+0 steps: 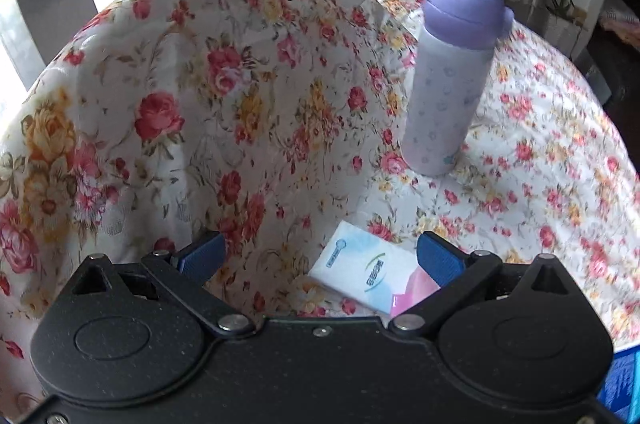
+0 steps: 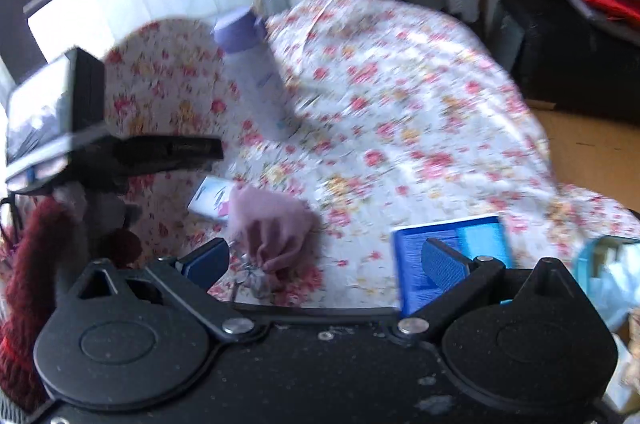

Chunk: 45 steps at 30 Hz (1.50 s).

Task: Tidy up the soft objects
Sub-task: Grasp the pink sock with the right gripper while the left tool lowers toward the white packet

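Observation:
My left gripper (image 1: 320,256) is open above a floral cloth (image 1: 520,164). A white and blue tissue packet (image 1: 360,272) lies flat between its blue fingers (image 1: 440,258), with the edge of something pink (image 1: 414,286) just beside the packet. In the right wrist view a soft pink drawstring pouch (image 2: 276,228) lies crumpled on the cloth, touching the tissue packet (image 2: 208,200). My right gripper (image 2: 326,260) is open a little in front of the pouch, with nothing between its fingers. This view is motion-blurred.
A lilac bottle (image 1: 452,76) stands upright behind the packet. A rounded upright shape covered in floral fabric (image 1: 180,84) rises on the left. A blue box (image 2: 452,256) lies by my right finger, and a pale plastic bag (image 2: 604,272) at the right edge. A red knitted sleeve (image 2: 28,284) holds the left unit.

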Each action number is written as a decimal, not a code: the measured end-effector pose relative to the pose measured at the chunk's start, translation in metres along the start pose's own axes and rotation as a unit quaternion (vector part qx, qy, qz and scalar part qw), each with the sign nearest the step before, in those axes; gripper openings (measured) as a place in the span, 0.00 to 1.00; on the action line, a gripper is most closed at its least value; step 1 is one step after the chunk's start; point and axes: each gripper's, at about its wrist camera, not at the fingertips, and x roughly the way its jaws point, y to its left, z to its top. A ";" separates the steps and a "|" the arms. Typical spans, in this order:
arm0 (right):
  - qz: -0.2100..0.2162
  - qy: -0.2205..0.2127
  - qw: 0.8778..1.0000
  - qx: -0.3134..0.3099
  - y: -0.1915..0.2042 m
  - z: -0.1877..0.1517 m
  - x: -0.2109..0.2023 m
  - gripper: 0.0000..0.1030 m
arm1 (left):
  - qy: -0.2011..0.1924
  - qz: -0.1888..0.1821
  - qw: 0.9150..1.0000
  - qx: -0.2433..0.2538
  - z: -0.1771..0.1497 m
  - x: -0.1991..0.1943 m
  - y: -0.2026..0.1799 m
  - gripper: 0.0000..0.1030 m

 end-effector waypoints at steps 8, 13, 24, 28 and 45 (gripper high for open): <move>-0.009 0.040 0.998 -0.043 0.031 0.013 0.064 1.00 | -0.026 -0.012 1.000 -0.006 0.000 -0.003 0.000 0.96; -0.004 0.054 0.997 -0.052 0.038 0.018 0.089 1.00 | -0.047 -0.047 0.997 -0.045 0.004 -0.007 0.014 0.96; -0.001 0.093 0.994 -0.058 0.049 0.022 0.129 1.00 | -0.047 -0.066 0.996 -0.044 0.003 -0.003 0.013 0.96; -0.011 0.105 0.993 -0.058 0.048 0.021 0.138 0.81 | -0.041 -0.068 0.996 -0.040 0.003 0.001 0.012 0.96; -0.040 0.047 0.998 0.021 -0.009 0.040 0.078 0.56 | -0.030 -0.056 0.998 -0.016 0.002 0.008 0.003 0.96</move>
